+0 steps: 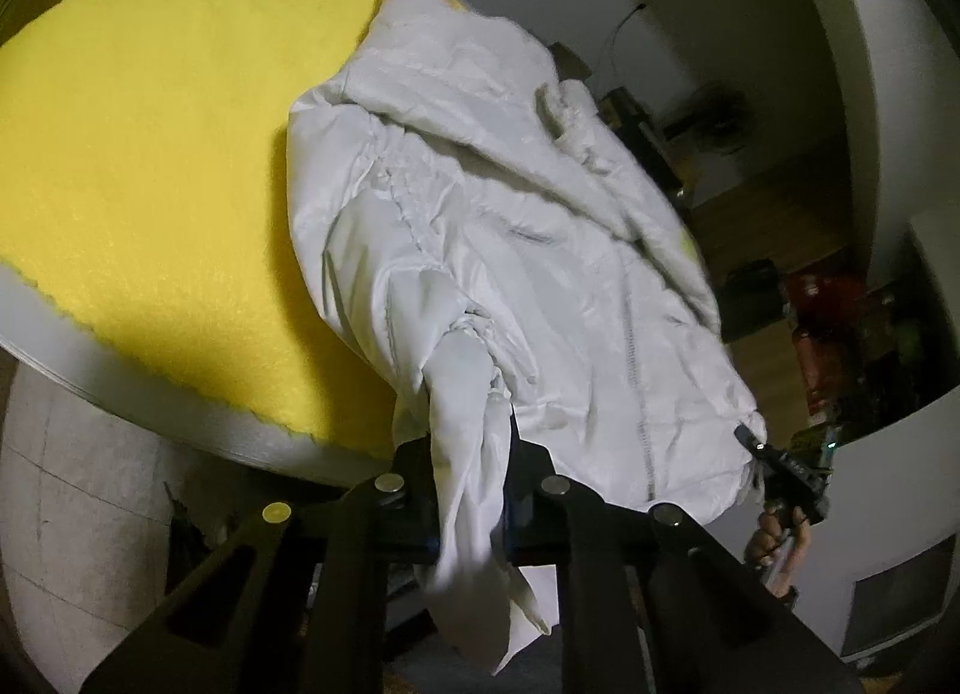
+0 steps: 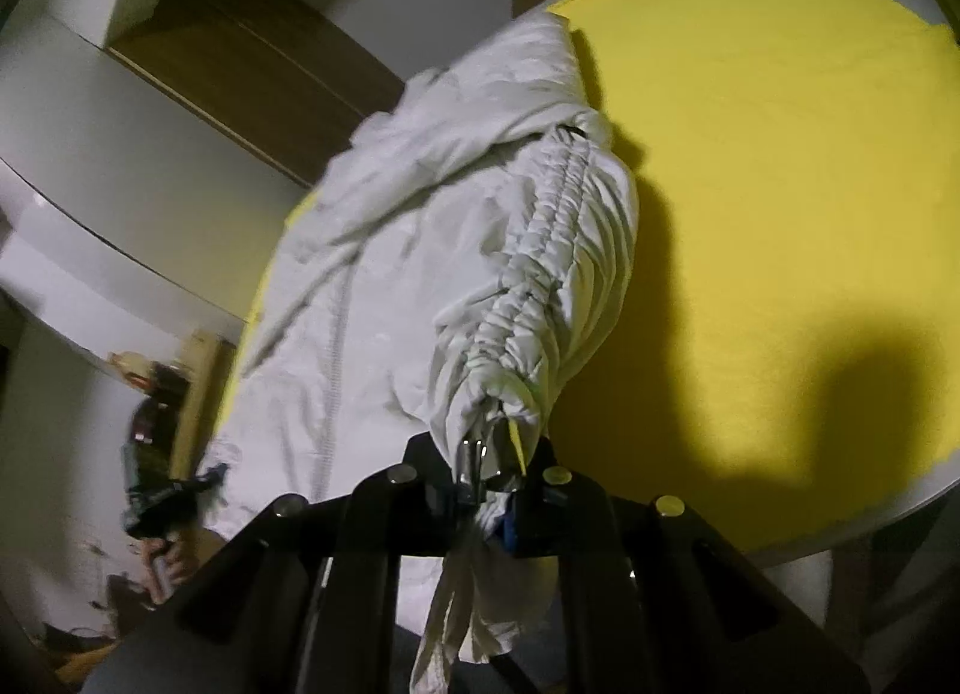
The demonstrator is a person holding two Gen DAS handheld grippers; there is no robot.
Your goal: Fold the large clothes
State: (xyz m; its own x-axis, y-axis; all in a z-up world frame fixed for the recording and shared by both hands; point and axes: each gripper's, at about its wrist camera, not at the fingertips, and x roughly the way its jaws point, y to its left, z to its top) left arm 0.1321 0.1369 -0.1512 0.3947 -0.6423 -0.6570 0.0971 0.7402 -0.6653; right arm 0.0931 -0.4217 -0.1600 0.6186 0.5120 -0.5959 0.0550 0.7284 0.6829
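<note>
yellow table cover [image 1: 150, 165], white garment [image 1: 480, 202] (dim room)

My right gripper [image 2: 489, 481] is clamped on a bunched, gathered end of the white garment [image 2: 420, 250]. The rest stretches ahead of the jaws over the yellow table cover [image 2: 780, 184], loose cloth dangling below.

Each camera sits just behind its own gripper's fingers, looking forward and down over the table's near edge from very close. The left wrist view faces right across the yellow cover [image 1: 156, 165], the right wrist view faces left; both share the white garment [image 1: 510, 250] and that cover
</note>
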